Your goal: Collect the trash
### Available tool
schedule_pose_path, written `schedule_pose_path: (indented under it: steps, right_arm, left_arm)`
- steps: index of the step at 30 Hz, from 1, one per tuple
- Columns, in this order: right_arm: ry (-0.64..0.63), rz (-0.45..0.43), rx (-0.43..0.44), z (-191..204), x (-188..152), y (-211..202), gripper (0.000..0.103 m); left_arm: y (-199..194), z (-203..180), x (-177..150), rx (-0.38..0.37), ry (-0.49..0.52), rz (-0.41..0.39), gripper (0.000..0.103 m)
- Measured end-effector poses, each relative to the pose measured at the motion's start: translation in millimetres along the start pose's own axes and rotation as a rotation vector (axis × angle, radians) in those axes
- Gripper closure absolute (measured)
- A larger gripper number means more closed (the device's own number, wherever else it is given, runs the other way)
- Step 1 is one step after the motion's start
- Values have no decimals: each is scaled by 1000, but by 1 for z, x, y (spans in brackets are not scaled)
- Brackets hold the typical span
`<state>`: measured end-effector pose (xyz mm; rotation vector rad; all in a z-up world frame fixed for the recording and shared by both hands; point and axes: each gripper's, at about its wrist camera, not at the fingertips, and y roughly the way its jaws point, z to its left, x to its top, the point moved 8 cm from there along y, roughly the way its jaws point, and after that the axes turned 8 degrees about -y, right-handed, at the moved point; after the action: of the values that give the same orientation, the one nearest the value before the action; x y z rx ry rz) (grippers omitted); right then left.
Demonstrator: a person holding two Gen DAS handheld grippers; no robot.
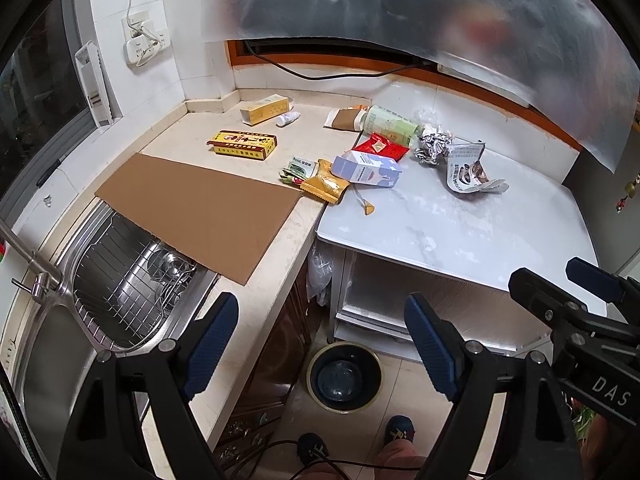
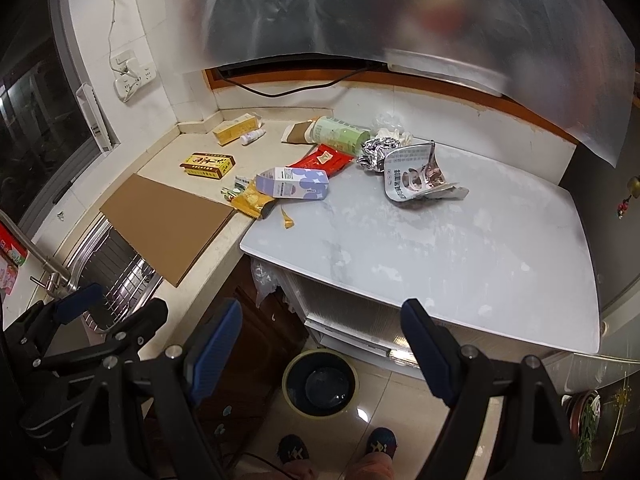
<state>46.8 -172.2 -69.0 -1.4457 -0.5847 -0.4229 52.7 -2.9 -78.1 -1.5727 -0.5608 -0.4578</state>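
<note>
Trash lies across the counter and the white table [image 2: 460,248]: a purple-white carton [image 1: 366,170], a red packet [image 1: 382,148], a yellow wrapper [image 1: 326,186], crumpled foil [image 1: 434,146], a torn printed bag [image 1: 468,172], a green tube [image 1: 390,122] and a yellow-red box [image 1: 242,144]. A dark round bin [image 1: 344,376] stands on the floor below. My left gripper [image 1: 322,300] hangs open over the counter's edge, well short of the trash. My right gripper [image 2: 323,308] is open beside it, above the bin, with nothing between its fingers.
A brown cardboard sheet [image 1: 200,212] partly covers the steel sink [image 1: 120,292] with its wire rack. A yellow box [image 1: 264,110] and a small white bottle [image 1: 288,119] sit in the far corner. A translucent plastic sheet [image 1: 400,8] hangs over the window. The person's feet [image 2: 380,446] are near the bin.
</note>
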Motion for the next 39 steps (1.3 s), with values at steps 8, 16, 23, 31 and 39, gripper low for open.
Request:
schedule_pose_path:
  steps: [8, 16, 23, 31, 39]
  right_arm:
    - [9, 11, -2, -1, -1, 2, 21]
    - [20, 24, -3, 1, -4, 4, 21]
    - [25, 26, -6, 2, -6, 5, 21]
    - [51, 39, -12, 4, -12, 7, 21]
    - [85, 49, -18, 10, -14, 10, 21]
  left_arm:
    - [1, -1, -3, 2, 6, 3, 20]
    - [4, 2, -6, 2, 20, 9, 20]
    - [4, 3, -7, 1, 27, 15, 20]
    - [7, 7, -7, -8, 54, 29, 20]
    - [12, 12, -2, -19, 85, 33, 20]
